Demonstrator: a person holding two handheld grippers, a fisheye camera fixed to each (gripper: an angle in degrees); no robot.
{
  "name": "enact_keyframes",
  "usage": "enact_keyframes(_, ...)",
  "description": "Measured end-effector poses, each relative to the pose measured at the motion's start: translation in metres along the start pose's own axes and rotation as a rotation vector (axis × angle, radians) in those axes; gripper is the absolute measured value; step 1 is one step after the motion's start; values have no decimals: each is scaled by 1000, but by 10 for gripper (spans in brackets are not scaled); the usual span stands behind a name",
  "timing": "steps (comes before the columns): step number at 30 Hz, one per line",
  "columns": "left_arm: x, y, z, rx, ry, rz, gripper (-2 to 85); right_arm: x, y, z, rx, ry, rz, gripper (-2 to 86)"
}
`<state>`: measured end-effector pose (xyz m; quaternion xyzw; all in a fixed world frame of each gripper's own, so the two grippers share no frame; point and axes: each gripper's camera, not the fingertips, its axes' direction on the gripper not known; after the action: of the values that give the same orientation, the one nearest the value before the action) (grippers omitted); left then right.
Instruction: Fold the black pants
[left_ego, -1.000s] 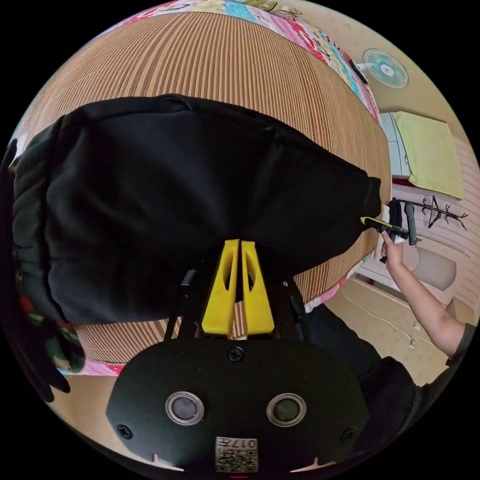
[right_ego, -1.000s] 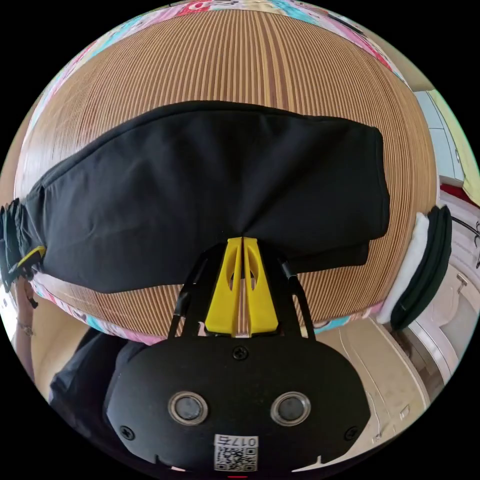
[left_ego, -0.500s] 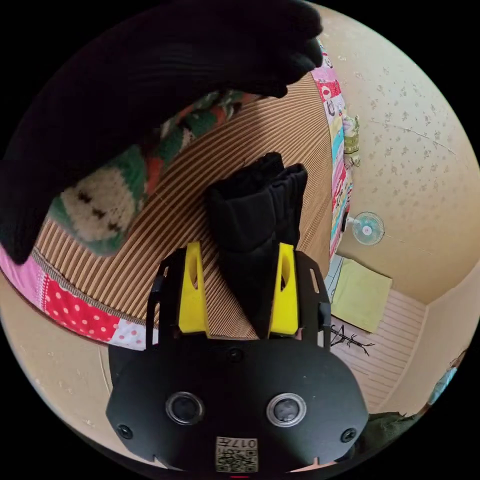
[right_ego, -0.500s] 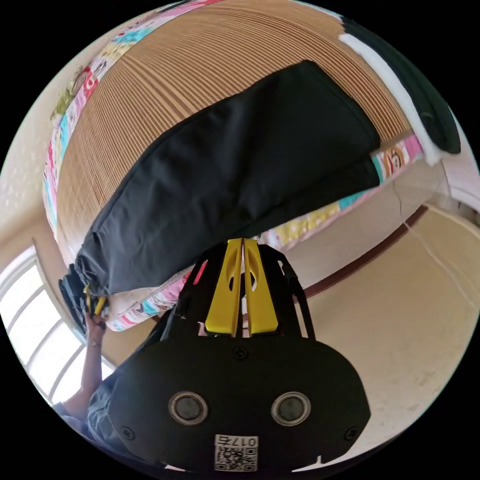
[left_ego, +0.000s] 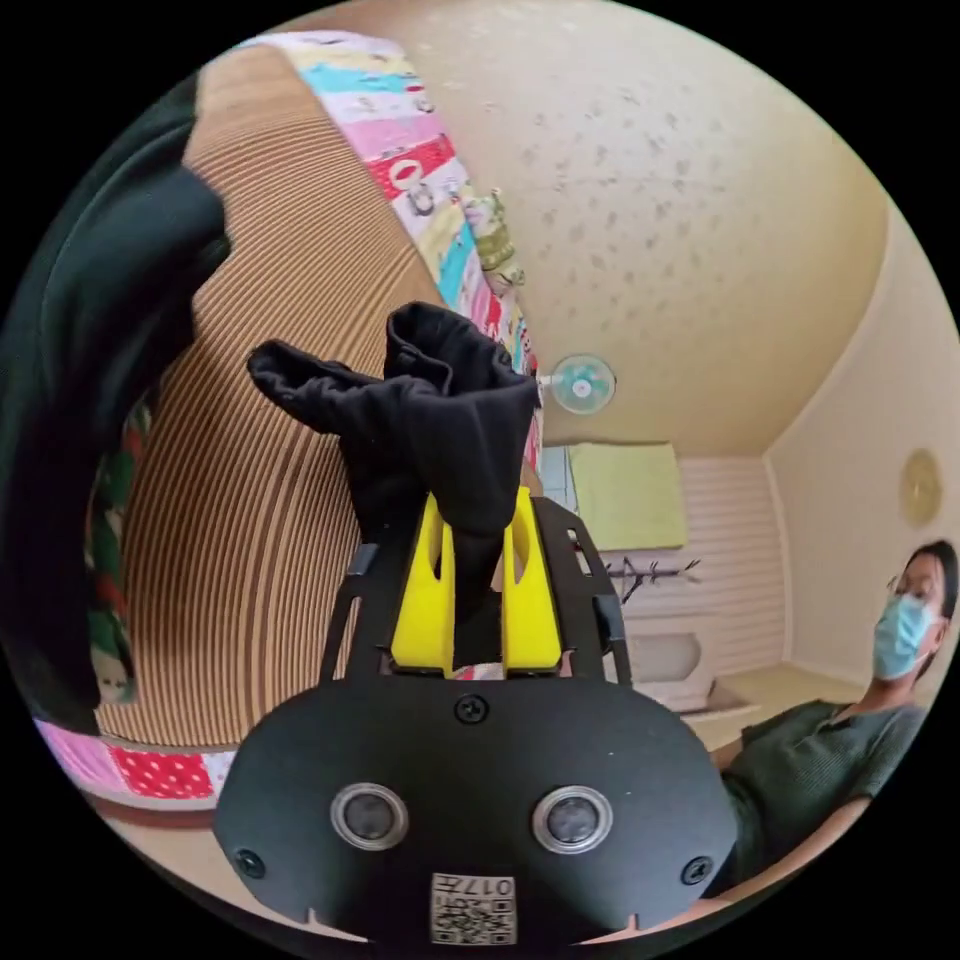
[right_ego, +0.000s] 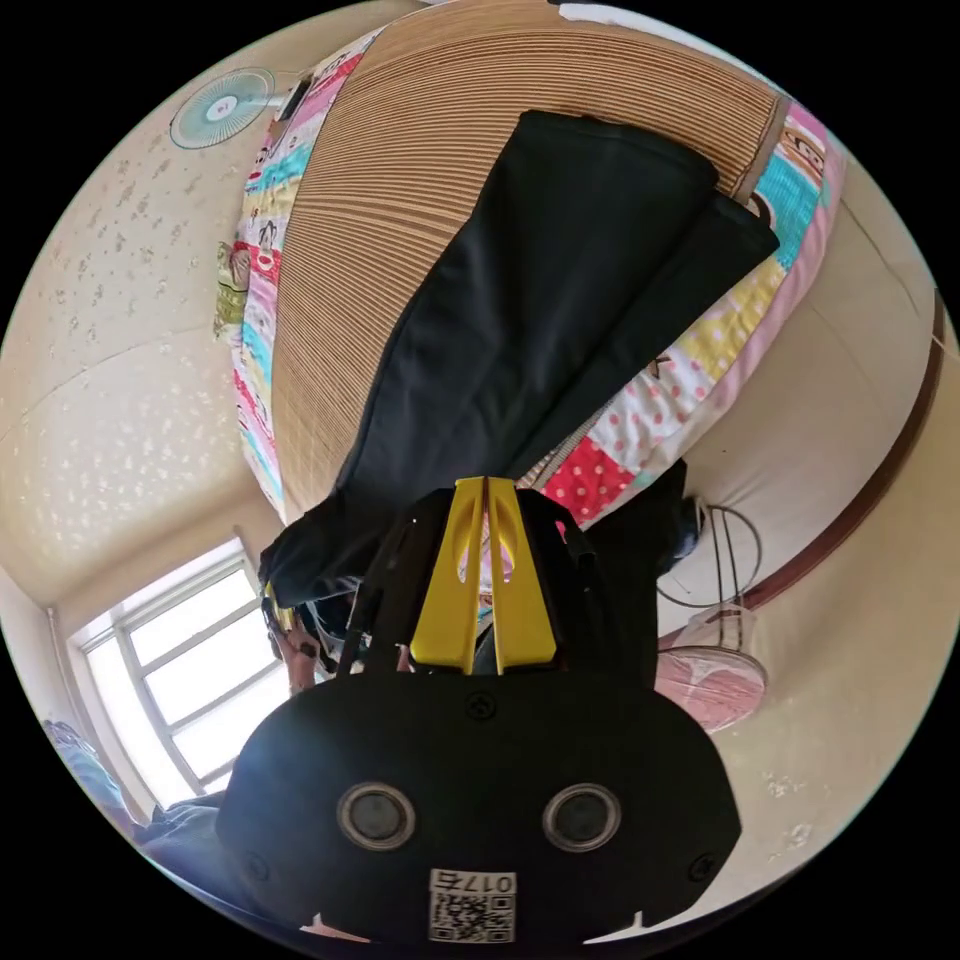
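The black pants (right_ego: 540, 320) stretch in a long folded strip across the striped mat (right_ego: 400, 200) of a bed, one end hanging over the quilt edge. My right gripper (right_ego: 485, 485) has its yellow jaws pressed together on the pants' near edge. The bunched waist end of the pants (left_ego: 440, 420) stands up between the jaws of my left gripper (left_ego: 476, 500), which are closed on the cloth. In the right gripper view, the left gripper (right_ego: 278, 600) and a hand sit at the strip's far end.
A patchwork quilt (right_ego: 660, 400) borders the mat. A dark heap of clothes (left_ego: 90, 350) lies at the left. A fan (left_ego: 583, 384) stands on the floor, near a yellow-green cloth (left_ego: 625, 495). A person (left_ego: 830, 740) sits at the right. A window (right_ego: 190, 680) shows.
Both cameras have swung and rolled. My left gripper let go, stood open around the waist end half a second ago, and has now closed on it. The right gripper stayed shut.
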<state>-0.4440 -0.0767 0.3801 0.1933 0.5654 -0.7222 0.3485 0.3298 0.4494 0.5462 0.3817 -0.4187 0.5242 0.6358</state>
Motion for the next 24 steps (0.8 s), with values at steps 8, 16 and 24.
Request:
enact_keyframes(8, 167, 73, 147, -480, -261, 666, 102, 28, -9, -1, 32, -174, 83, 2)
enact_keyframes(16, 124, 150, 240, -856, -179, 642, 81, 43, -32, -14, 30, -175, 77, 2)
enact_keyframes(24, 23, 80, 171, -445, -524, 149, 186, -25, -69, 32, -195, 33, -240, 3)
